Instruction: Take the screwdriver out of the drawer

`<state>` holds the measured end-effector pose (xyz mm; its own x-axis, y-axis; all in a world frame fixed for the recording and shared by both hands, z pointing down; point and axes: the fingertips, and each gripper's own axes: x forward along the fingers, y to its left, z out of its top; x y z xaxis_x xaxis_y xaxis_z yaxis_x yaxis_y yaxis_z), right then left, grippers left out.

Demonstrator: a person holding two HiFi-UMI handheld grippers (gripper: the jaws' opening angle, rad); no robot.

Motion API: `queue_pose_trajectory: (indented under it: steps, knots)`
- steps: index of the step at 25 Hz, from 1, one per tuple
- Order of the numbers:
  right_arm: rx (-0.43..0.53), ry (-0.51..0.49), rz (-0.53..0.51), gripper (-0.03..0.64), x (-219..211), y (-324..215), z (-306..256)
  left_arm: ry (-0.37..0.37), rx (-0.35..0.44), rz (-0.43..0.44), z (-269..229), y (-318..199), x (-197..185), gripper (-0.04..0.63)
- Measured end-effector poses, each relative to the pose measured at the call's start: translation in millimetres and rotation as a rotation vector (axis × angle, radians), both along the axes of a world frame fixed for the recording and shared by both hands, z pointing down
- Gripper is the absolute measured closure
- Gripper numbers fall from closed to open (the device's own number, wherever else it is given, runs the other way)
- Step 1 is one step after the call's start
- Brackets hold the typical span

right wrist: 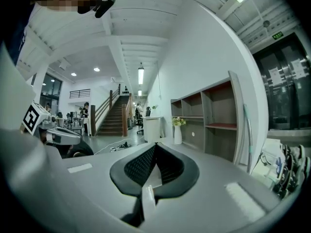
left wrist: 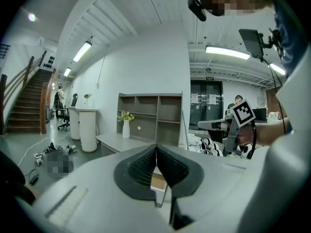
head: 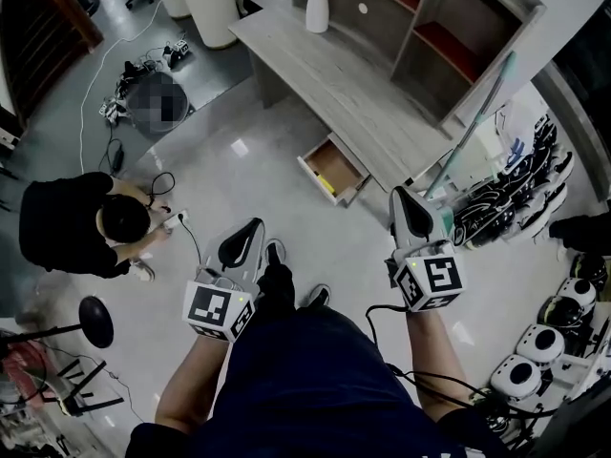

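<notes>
A wooden drawer point(head: 336, 165) stands pulled out from the long grey desk point(head: 329, 74). A thin yellow item point(head: 326, 184) lies along its near edge, too small to identify. My left gripper point(head: 253, 225) hangs over the floor, short of the drawer and to its left, with its jaws shut and empty. My right gripper point(head: 399, 195) is held level to the right of the drawer, also shut with nothing in it. In the left gripper view the left gripper point(left wrist: 156, 147) has its pads together, a patch of the drawer's wood point(left wrist: 158, 181) shows below them, and the right gripper point(left wrist: 228, 125) reaches in from the right. The right gripper point(right wrist: 155, 145) shows closed pads in its own view.
A person in black point(head: 91, 222) crouches on the floor at the left among cables. A round black stool point(head: 95, 321) stands at the lower left. On the desk's far end is a white vase point(head: 317, 8), with a shelf unit point(head: 449, 27) behind. Black-and-white gear point(head: 530, 175) crowds the right.
</notes>
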<state>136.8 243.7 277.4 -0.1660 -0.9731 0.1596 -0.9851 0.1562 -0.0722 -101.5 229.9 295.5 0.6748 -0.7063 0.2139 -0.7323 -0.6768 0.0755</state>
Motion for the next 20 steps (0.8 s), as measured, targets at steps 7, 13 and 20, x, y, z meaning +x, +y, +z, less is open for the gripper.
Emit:
queue_pose_trajectory:
  steps: [7, 13, 20]
  knots:
    - [-0.039, 0.018, 0.009, 0.611, 7.0, -35.0, 9.7, 0.015, -0.021, 0.041, 10.6, -47.4, 17.5, 0.591]
    - [-0.084, 0.017, 0.041, 0.611, 16.7, -82.5, 22.5, 0.007, -0.021, 0.139, 17.1, -107.7, 41.6, 0.591]
    - [-0.171, 0.025, 0.094, 0.611, 9.3, -139.2, 46.1, 0.019, -0.042, 0.227, 22.4, -177.2, 48.1, 0.591]
